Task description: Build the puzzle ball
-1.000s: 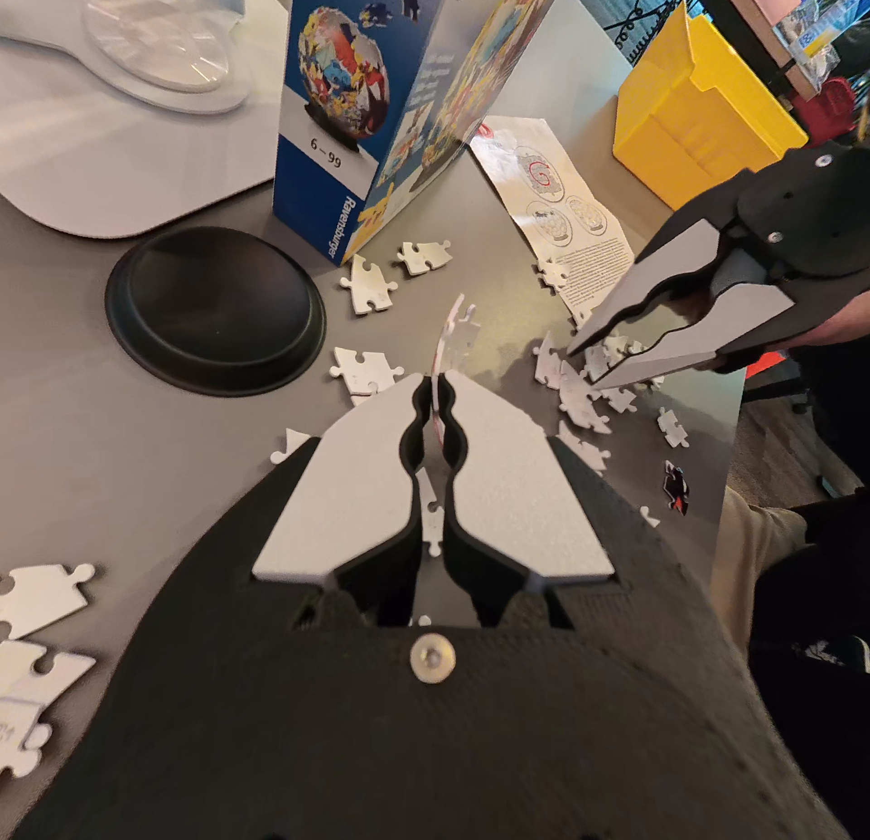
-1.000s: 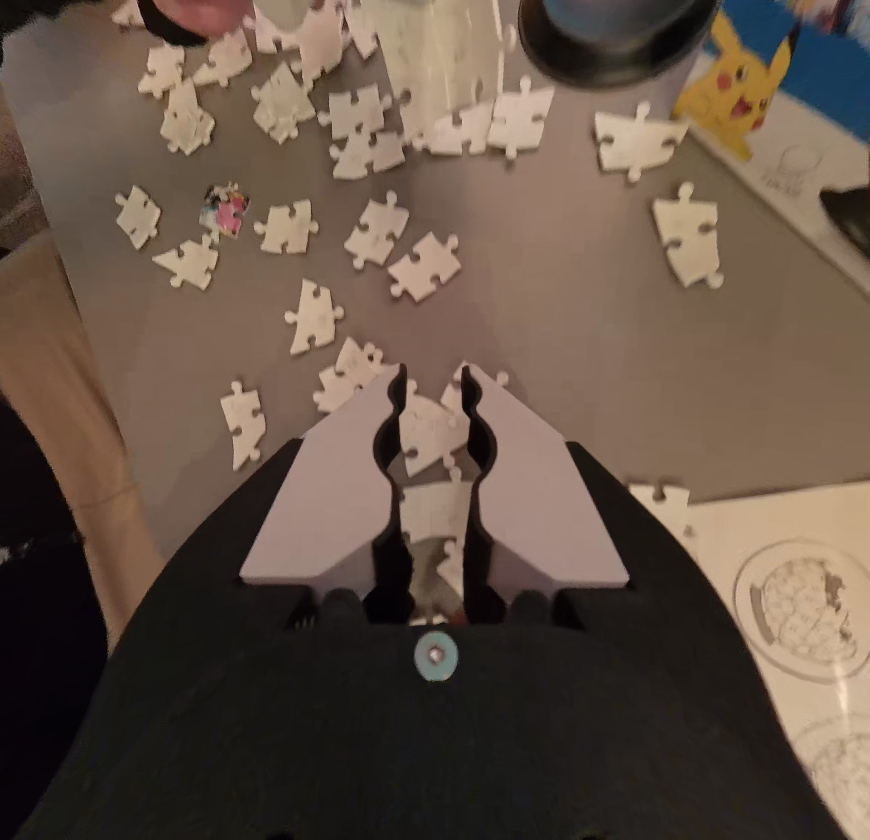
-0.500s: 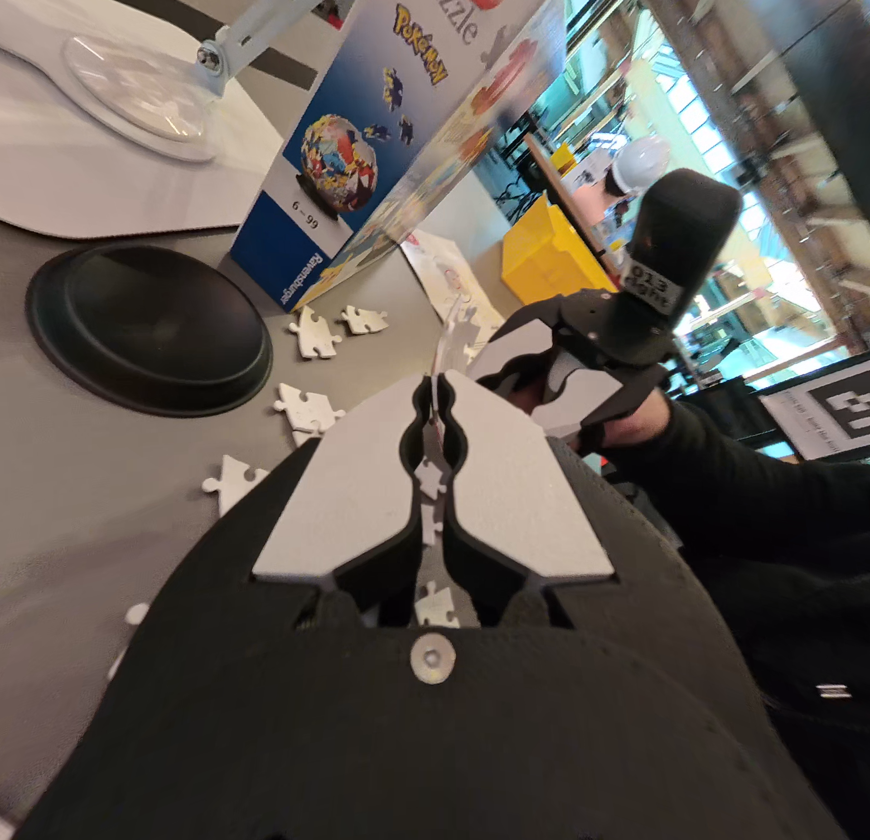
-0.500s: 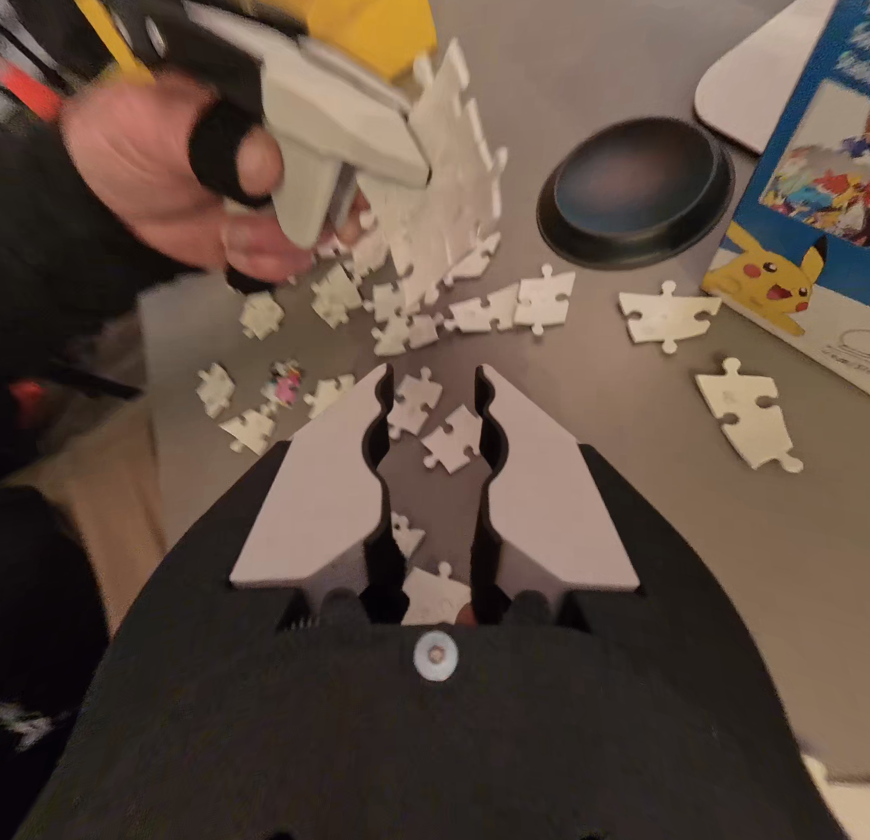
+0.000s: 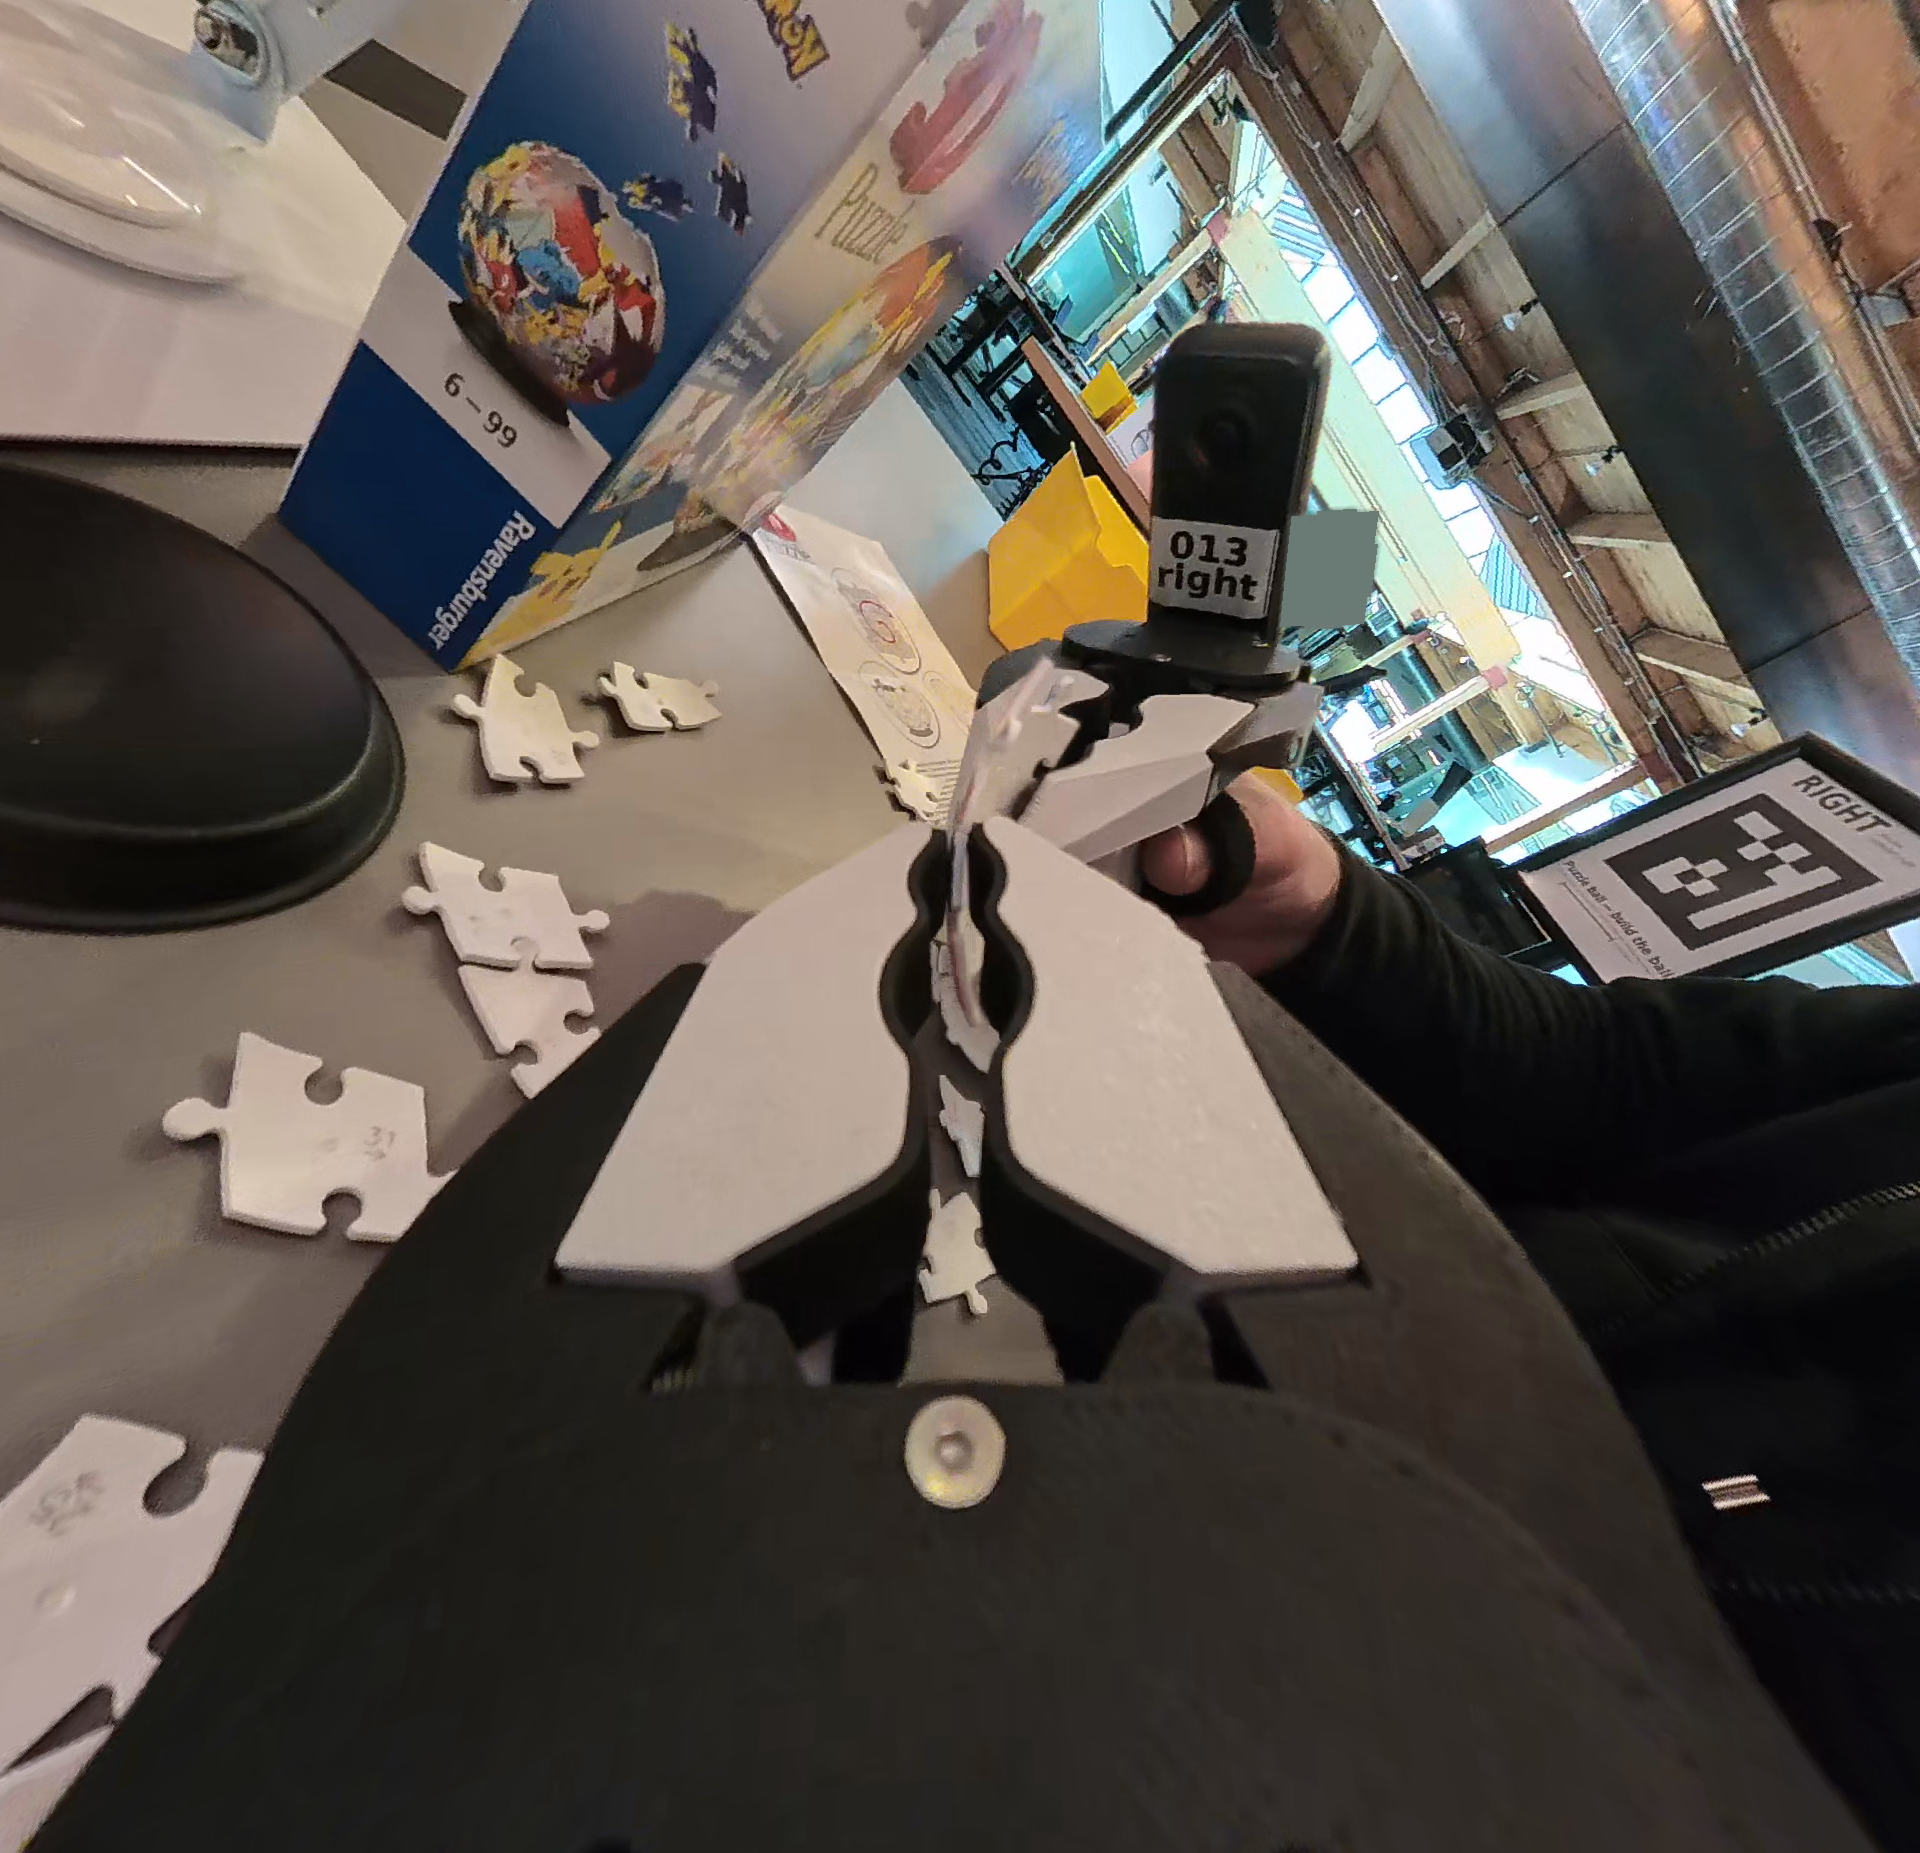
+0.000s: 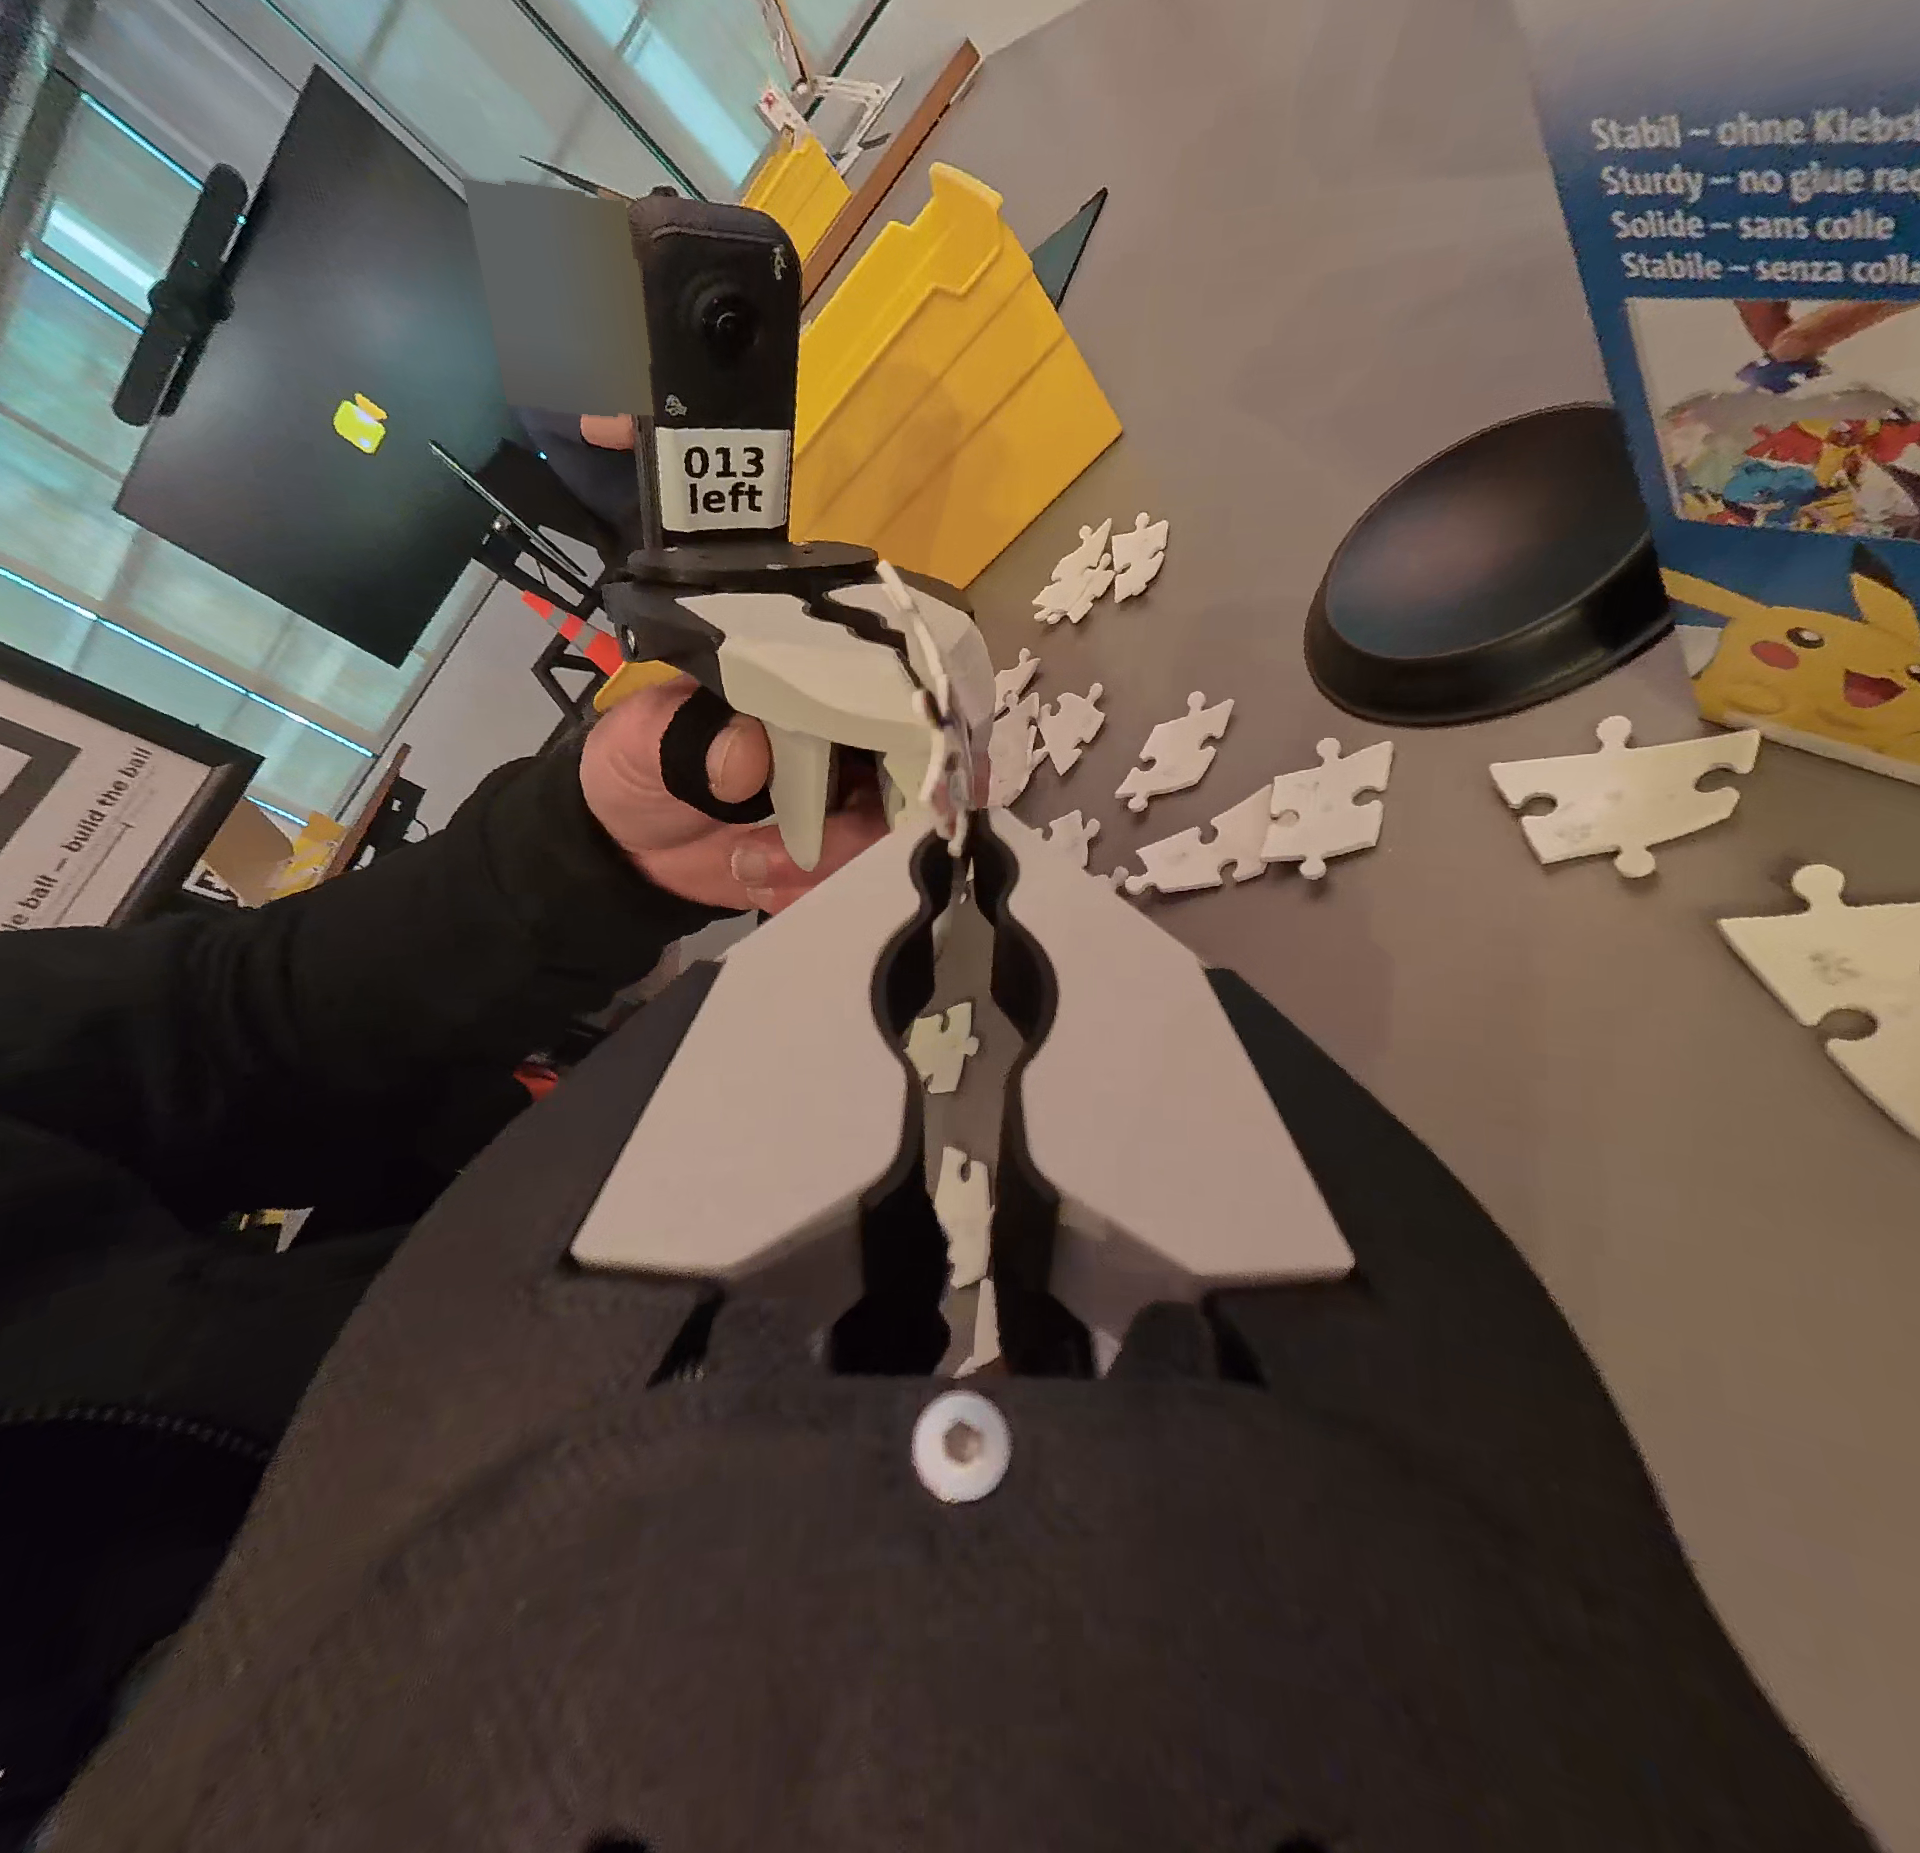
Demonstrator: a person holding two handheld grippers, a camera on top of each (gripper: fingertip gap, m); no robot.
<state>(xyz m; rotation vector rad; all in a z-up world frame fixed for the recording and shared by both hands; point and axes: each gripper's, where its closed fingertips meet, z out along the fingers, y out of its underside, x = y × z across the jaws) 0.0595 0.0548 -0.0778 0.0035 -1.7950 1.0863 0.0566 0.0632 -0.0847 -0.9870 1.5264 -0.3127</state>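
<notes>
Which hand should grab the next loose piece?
Probably right: the left hand-held gripper is clamped on the built puzzle section, while the right hand-held gripper shows a gap between its jaws.

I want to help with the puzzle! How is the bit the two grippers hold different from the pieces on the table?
The joined puzzle section is up in the air, on edge, pinched by the left gripper and the right gripper. The loose pieces lie flat on the grey table. The section is several pieces locked together and looks curved, while the loose pieces are mostly single. Both show white backs.
</notes>
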